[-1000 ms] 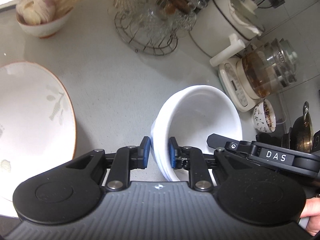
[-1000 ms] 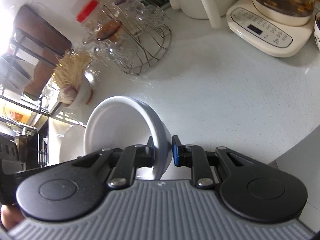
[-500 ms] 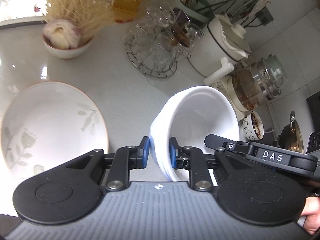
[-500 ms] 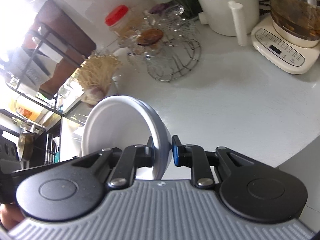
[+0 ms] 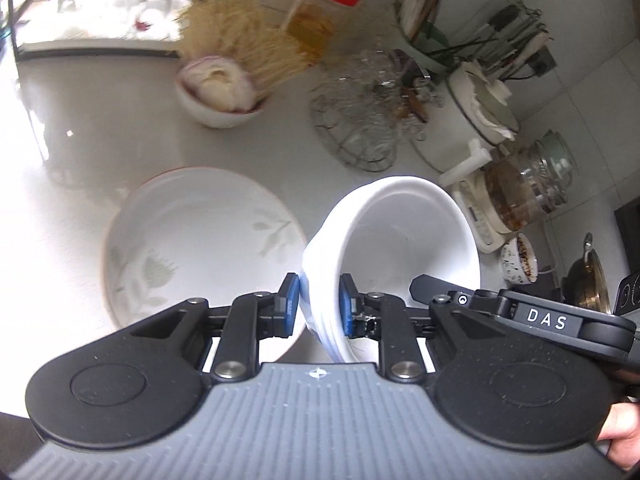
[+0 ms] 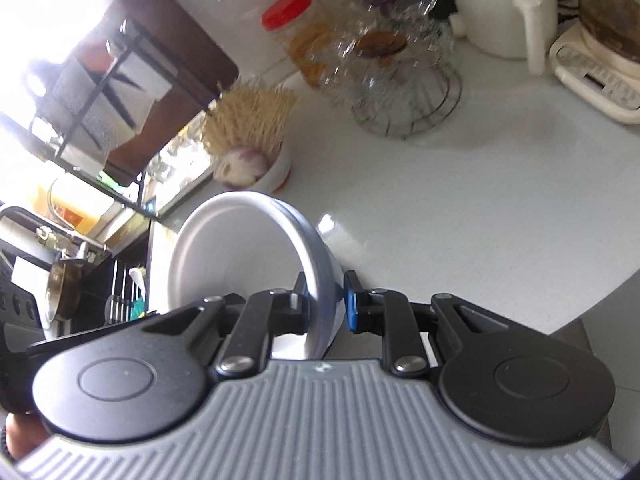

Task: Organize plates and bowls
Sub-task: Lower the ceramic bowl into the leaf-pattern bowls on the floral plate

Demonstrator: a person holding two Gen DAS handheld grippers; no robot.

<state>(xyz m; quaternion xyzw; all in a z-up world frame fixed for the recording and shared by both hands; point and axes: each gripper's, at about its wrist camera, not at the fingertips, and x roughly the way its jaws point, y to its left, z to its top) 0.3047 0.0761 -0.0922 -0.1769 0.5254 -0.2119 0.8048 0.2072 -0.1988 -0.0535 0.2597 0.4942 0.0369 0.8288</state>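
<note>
A white bowl [image 5: 400, 240] hangs tilted above the counter, gripped on two sides. My left gripper [image 5: 320, 306] is shut on its near-left wall, blue pads pressing inside and out. In the right wrist view my right gripper [image 6: 326, 298] is shut on the opposite wall of the same bowl [image 6: 240, 260], whose inside faces left. The right gripper's black body [image 5: 544, 320] shows at the bowl's right in the left wrist view. A wide white plate [image 5: 192, 240] with a leaf pattern and orange rim lies on the counter just left of the bowl.
Behind stand a small bowl of garlic and dried noodles [image 5: 218, 92], a wire rack of glassware [image 5: 360, 132], a red-lidded jar [image 5: 320, 8], a white pot [image 5: 472, 120], a glass kettle [image 5: 528, 184] and a patterned cup [image 5: 516, 258]. The counter edge [image 6: 580, 308] runs at the right.
Both grippers have risen and pulled back together with the bowl held between them. The leaf-pattern plate has slid from the left edge toward the middle of the left wrist view.
</note>
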